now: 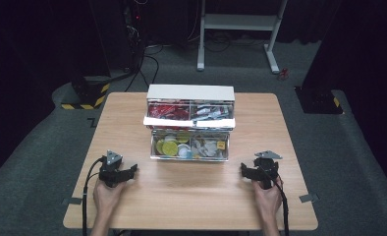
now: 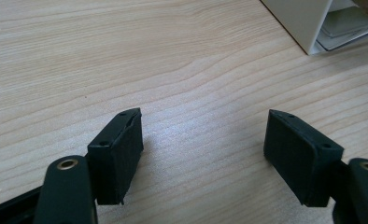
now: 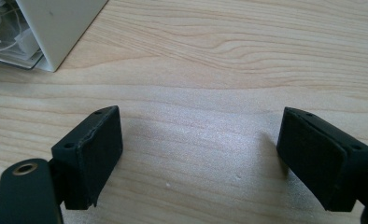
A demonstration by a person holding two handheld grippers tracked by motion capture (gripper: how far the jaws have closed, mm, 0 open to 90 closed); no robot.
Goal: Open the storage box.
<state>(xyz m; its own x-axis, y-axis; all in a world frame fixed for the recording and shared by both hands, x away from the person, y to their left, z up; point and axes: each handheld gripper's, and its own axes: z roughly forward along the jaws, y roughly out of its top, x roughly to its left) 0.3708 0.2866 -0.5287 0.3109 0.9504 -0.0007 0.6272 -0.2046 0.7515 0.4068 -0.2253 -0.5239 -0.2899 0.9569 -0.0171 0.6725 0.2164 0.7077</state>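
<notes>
Now both the left gripper (image 1: 131, 171) and right gripper (image 1: 244, 169) rest with jaws spread and empty; a hasty reach could push the storage box (image 1: 190, 123) at frame centre.

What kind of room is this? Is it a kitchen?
Not a kitchen. It looks like a lab or recording room: a wooden table on grey carpet, dark surroundings, black stands with yellow-striped bases, and cables trailing over the floor behind the drawer box.

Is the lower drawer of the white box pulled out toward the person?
Yes, the lower drawer juts out in front of the white box, its contents exposed.
</notes>
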